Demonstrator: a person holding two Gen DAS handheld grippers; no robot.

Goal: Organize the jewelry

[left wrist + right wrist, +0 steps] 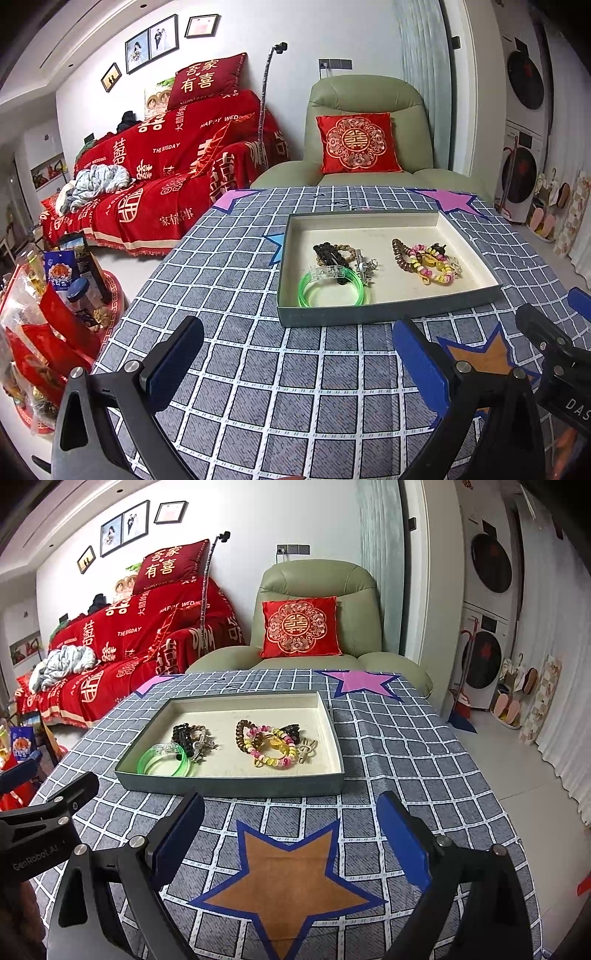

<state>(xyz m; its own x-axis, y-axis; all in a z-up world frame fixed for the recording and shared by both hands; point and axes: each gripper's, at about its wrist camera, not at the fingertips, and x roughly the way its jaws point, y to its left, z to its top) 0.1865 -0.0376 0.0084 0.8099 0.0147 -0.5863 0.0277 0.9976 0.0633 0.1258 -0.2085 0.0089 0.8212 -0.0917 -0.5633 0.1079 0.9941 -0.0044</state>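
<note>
A shallow grey-green tray [384, 310] [229, 784] with a cream inside lies on the checked tablecloth. In it lie a green bangle [330, 290] [166, 762], a black bead bracelet with silver pieces [334, 256] [190, 738], and a pile of brown, pink and yellow bracelets [424, 262] [269, 744]. My left gripper [299, 350] is open and empty, just before the tray's near wall. My right gripper [291, 823] is open and empty above an orange star [288, 878], before the tray.
The table [258, 406] has pink stars [360, 681] at the far corners. A green armchair [365, 125] with a red cushion stands behind it, a red-covered sofa [159, 177] to the left, snack packets [55, 295] at the far left, washing machines [487, 609] to the right.
</note>
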